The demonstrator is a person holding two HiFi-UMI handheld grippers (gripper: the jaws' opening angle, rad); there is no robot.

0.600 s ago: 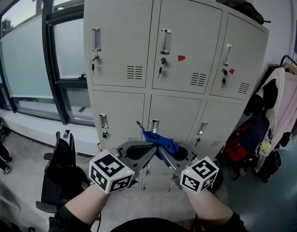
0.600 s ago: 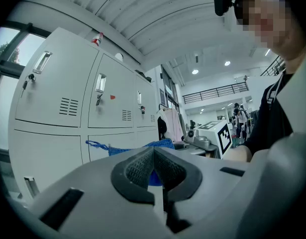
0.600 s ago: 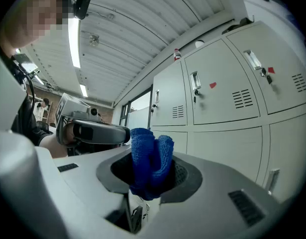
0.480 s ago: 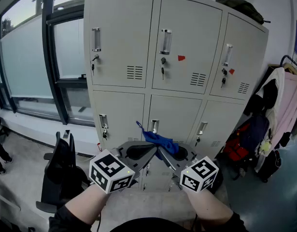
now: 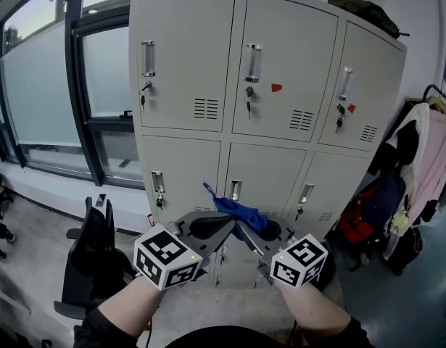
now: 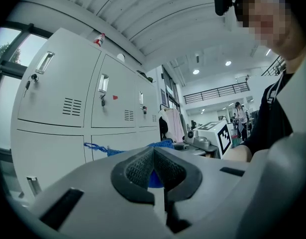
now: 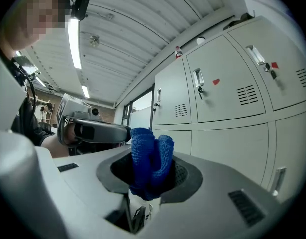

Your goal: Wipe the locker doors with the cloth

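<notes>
Both my grippers are squeezed shut on the blue cloth (image 7: 149, 158). My right gripper (image 7: 151, 172) holds a fat bunch. My left gripper (image 6: 153, 167) pinches a small bit. The cloth is in front of the locker doors (image 5: 185, 56), low down, not touching them. I think I should lift it to a top door, press it flat, and rub side to side around the handles (image 5: 253, 62).

Left gripper (image 5: 226, 227), right gripper (image 5: 246, 231) grey — black textured fingers (image 6: 135, 168), marker cubes (image 5: 167, 256); dark sleeves (image 5: 99, 326).
</notes>
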